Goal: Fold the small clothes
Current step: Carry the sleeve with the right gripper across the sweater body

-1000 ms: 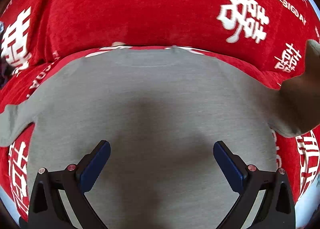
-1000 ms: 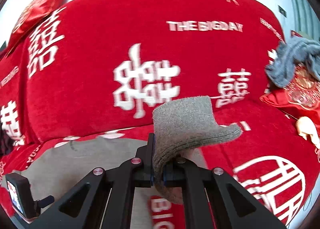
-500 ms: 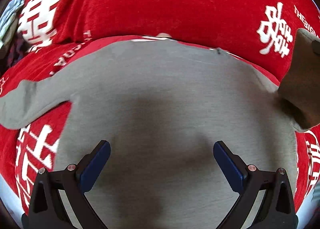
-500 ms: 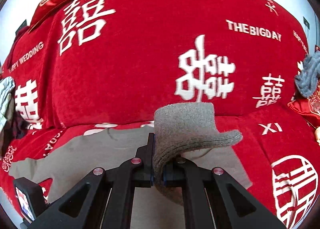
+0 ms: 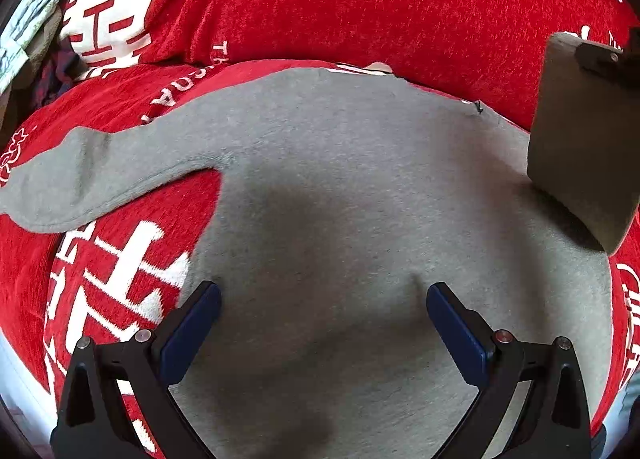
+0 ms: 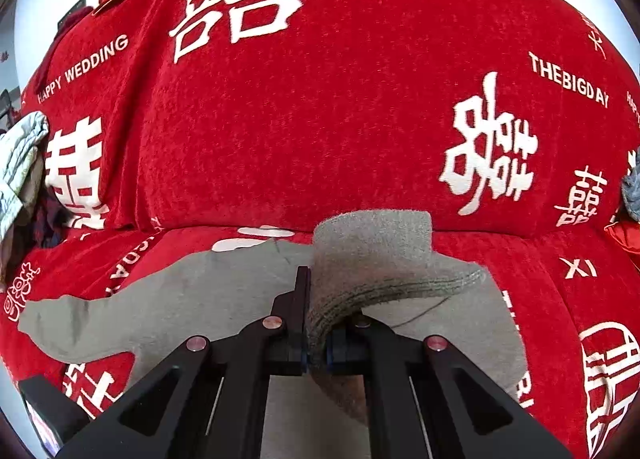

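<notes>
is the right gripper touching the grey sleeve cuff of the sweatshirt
Touching. The right wrist view shows the right gripper with jaws shut on the grey sleeve cuff, fabric pinched between the pads and bulging out above them.

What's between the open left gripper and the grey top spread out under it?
Nothing visible. The left gripper hangs open over the grey top, only bare cloth between its fingers. The right gripper pinches the raised sleeve off to the side.
</notes>
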`<state>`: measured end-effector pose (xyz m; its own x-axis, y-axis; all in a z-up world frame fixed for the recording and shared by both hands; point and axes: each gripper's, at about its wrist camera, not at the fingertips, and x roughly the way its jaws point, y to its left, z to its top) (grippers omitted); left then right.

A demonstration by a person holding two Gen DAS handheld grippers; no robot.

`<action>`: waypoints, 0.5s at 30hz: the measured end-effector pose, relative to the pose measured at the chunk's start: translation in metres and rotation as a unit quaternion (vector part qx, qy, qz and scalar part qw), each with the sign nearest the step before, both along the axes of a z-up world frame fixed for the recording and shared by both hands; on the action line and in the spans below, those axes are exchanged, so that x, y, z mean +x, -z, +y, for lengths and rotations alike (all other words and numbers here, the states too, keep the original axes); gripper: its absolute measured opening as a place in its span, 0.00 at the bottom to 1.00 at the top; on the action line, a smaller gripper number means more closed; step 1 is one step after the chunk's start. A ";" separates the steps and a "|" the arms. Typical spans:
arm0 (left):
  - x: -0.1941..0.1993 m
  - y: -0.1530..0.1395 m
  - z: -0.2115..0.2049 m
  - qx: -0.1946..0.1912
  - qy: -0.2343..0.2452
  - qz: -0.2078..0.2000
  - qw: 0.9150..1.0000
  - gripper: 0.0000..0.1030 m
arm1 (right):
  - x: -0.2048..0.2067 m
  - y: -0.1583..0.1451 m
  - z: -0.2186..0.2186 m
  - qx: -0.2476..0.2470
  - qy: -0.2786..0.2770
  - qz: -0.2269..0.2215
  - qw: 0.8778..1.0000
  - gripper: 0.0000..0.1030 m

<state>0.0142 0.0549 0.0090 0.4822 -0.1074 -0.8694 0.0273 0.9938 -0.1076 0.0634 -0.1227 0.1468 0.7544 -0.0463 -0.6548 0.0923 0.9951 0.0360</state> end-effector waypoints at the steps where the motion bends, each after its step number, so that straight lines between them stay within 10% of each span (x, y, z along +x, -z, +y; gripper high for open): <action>1: -0.001 0.000 0.002 -0.002 -0.001 -0.002 1.000 1.00 | 0.001 -0.001 0.002 0.000 -0.001 0.000 1.000 0.06; 15: -0.023 -0.016 0.033 -0.028 -0.031 -0.019 0.999 1.00 | 0.017 0.030 0.044 0.007 -0.027 0.031 0.999 0.06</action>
